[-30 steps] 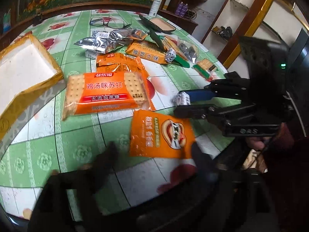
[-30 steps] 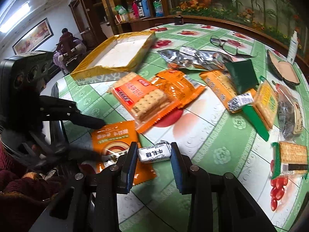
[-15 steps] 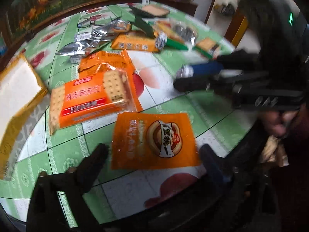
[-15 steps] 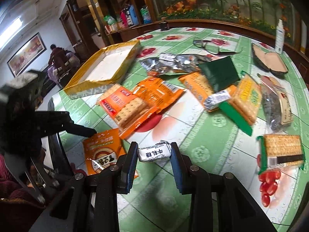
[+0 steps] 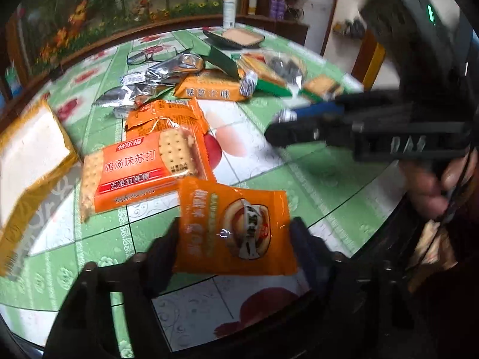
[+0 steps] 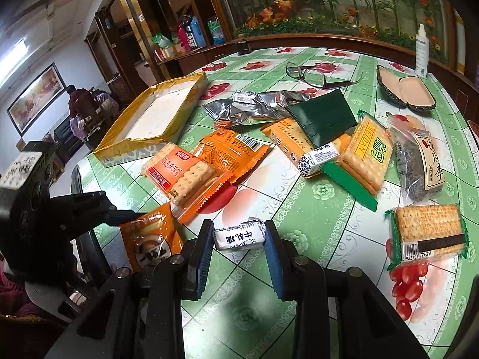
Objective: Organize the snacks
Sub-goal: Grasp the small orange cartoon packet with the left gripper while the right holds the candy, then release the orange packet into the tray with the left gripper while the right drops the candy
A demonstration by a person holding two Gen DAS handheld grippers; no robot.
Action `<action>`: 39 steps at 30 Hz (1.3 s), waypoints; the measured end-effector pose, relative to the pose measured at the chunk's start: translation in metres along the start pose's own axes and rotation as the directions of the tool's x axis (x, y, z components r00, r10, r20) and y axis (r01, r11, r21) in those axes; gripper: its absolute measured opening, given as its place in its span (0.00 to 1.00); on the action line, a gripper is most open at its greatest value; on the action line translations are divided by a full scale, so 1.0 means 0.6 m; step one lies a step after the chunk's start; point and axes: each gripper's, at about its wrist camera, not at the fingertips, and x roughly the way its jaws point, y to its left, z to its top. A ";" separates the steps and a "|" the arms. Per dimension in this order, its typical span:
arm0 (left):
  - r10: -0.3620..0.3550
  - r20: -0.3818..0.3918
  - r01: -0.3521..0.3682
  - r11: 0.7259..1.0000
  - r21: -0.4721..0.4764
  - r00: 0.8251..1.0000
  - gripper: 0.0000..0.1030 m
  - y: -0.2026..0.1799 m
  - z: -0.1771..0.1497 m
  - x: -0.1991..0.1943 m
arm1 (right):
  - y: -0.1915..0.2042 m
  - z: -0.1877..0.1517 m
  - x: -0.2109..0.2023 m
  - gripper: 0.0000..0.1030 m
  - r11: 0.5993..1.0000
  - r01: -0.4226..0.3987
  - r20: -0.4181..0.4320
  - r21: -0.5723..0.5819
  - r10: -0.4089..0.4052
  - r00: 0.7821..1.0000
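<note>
Left gripper (image 5: pixel 235 234): fingers have just closed, pinching the orange pouch (image 5: pixel 236 230), now lifted off the counter (image 5: pixel 299 185).
Right gripper (image 6: pixel 239 240): fingers clamp the white candy (image 6: pixel 239 235).
Meaning: both ready for the yellow box (image 6: pixel 155 119).

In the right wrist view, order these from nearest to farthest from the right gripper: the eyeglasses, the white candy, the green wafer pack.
1. White candy, clamped in the right gripper.
2. Green wafer pack, mid-table, right of centre.
3. Eyeglasses, far side.

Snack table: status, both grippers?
Left gripper just closed on orange packet. Right gripper shut on white candy. Yellow box empty, path unobstructed.
</note>
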 end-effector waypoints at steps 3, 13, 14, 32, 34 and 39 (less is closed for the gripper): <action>-0.048 -0.002 0.047 0.998 -0.049 0.999 0.29 0.018 0.003 -0.001 | -0.070 0.015 0.052 0.35 1.000 0.000 0.003 0.000 0.000 1.000; -0.083 0.036 0.085 0.994 -0.075 0.996 0.23 0.026 0.000 -0.008 | -0.256 0.023 0.211 0.35 1.000 -0.001 0.013 -0.006 0.001 1.000; -0.081 0.043 0.084 0.993 -0.078 0.996 0.22 0.028 0.001 -0.011 | -0.281 0.022 0.235 0.35 1.000 -0.001 0.014 -0.008 0.001 1.000; -0.044 0.157 0.072 0.982 -0.176 0.987 0.14 0.102 0.006 -0.074 | -0.417 0.026 0.404 0.35 0.999 -0.031 0.037 -0.045 0.032 0.999; -0.037 0.169 0.069 0.980 -0.186 0.985 0.14 0.109 0.006 -0.081 | -0.418 0.027 0.413 0.35 0.998 -0.033 0.039 -0.055 0.036 0.999; -0.015 0.210 0.061 0.974 -0.216 0.978 0.14 0.134 0.006 -0.109 | -0.416 0.034 0.438 0.35 0.996 -0.041 0.038 -0.074 0.044 0.998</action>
